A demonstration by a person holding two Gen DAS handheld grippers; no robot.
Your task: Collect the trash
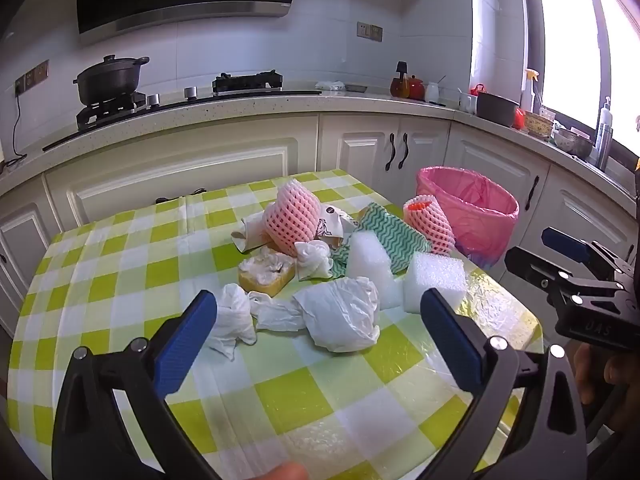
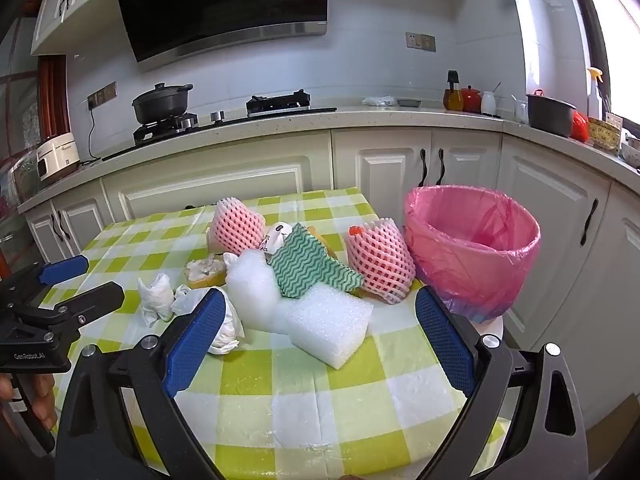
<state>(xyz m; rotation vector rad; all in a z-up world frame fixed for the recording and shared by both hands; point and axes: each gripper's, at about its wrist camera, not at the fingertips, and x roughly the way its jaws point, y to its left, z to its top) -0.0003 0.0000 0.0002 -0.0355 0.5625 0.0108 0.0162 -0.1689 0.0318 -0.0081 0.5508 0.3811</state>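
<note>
left gripper [image 1: 318,322]: black frame, blue textured pads, silver screws | right gripper [image 2: 320,326]: same build, "GenRobot.AI" lettering on the black body at frame left | bare skin at lower edges

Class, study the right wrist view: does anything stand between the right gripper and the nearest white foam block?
Nothing visible does. The right gripper is open above bare tablecloth, and the white foam block lies straight ahead between its fingers, untouched.

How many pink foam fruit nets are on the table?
2: one pink foam fruit net at the pile's far left, another pink net beside the pink-lined bin. Others may be hidden.
</note>
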